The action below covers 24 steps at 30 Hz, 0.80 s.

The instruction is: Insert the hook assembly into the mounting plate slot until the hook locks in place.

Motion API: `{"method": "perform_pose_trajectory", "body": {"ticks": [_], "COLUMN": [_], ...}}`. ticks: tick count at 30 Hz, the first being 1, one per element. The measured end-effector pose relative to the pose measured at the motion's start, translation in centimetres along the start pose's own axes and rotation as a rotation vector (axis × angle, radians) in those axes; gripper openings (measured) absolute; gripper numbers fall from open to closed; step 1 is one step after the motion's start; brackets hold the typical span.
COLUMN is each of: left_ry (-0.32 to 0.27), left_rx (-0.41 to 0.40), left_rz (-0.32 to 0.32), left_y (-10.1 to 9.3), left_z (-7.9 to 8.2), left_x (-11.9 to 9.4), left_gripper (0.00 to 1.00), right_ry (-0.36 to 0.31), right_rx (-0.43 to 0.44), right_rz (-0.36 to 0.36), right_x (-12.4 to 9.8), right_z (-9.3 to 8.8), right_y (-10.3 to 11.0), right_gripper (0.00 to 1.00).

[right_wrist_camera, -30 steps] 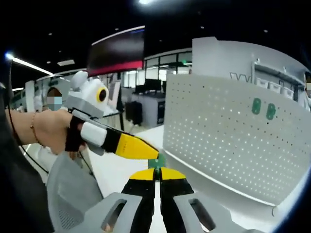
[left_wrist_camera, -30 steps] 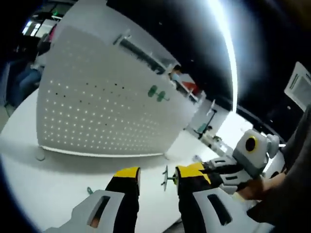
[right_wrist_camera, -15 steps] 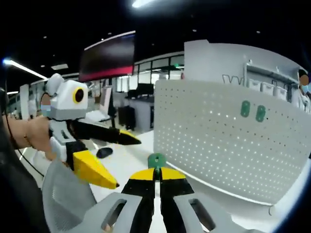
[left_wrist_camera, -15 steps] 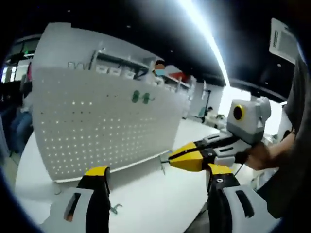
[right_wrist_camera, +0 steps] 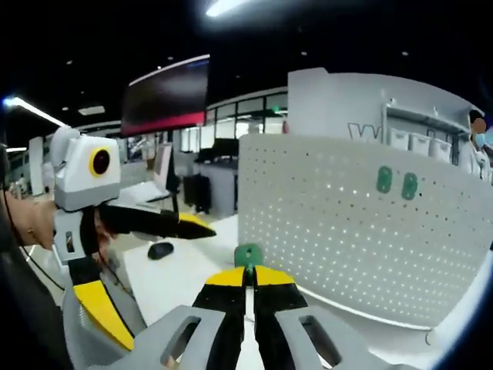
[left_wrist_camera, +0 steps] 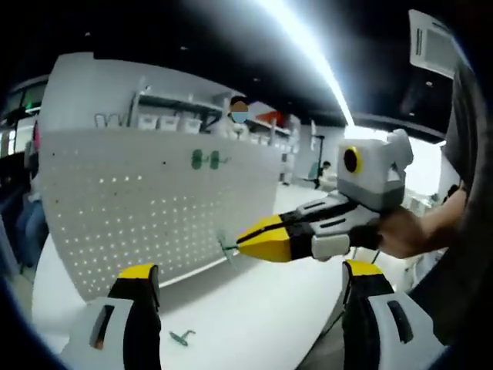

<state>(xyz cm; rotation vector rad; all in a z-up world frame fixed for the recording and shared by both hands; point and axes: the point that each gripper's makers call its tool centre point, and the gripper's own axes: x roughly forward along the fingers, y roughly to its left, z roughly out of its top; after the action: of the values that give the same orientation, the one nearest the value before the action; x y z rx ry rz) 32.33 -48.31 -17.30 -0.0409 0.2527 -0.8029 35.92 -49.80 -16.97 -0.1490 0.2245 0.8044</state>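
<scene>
Right hand-held gripper (right_wrist_camera: 248,279): yellow-tipped jaws pressed together on the green hook assembly (right_wrist_camera: 248,255), whose round green head stands up just above the tips. In the left gripper view the same tool (left_wrist_camera: 240,243) comes in from the right, with a thin prong of the hook poking out toward the board.

Left hand-held gripper (left_wrist_camera: 243,279): jaws spread wide, nothing between them. It shows in the right gripper view (right_wrist_camera: 158,266) off to the left, held by a hand (right_wrist_camera: 31,231).

Mounting plate (right_wrist_camera: 347,223): white perforated board, standing upright on the white surface (left_wrist_camera: 254,316). Two green hooks (right_wrist_camera: 397,183) already sit high on it. Held hook is near the board's near edge, apart from it, not yet in a hole.

Step in hand, as I judge it: carry the hook to a free row of holes. Best done by squaring the prongs to the plate face first, then pressing straight in; a tilted entry would likely jam or skid.

Room: open surface in front of the plate; a small loose green piece (left_wrist_camera: 182,337) lies there. The plate's lower rim and side edge are the things to avoid clipping.
</scene>
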Motion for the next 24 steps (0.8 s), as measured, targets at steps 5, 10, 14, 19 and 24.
{"method": "perform_pose_trajectory", "body": {"ticks": [5,10,14,19,24], "left_ry": [-0.006,-0.008,-0.008,-0.008,-0.005], "left_rx": [-0.005,-0.008,-0.013,-0.021,-0.034], "left_rz": [0.031,0.067,0.083,0.101,0.113], "left_y": [0.7,1.6,2.0,2.4,3.0], "left_z": [0.1,0.1,0.0,-0.3,-0.6], "left_x": [-0.4,-0.8,-1.1,-1.5,-1.8], "left_gripper": [1.0,1.0,1.0,1.0,0.98], "right_ry": [-0.024,-0.072,-0.109,-0.148,-0.184], "right_rx": [0.02,0.048,0.083,0.116,0.116], "right_rz": [-0.044,-0.105,-0.161,-0.215,-0.271], "right_x": [0.4,0.5,0.4,0.1,-0.2], "right_z": [0.5,1.5,2.2,3.2,4.0], "right_y": [-1.6,-4.0,-6.3,-8.9,-11.2], "right_gripper": [0.0,0.0,0.0,0.0,0.0]}}
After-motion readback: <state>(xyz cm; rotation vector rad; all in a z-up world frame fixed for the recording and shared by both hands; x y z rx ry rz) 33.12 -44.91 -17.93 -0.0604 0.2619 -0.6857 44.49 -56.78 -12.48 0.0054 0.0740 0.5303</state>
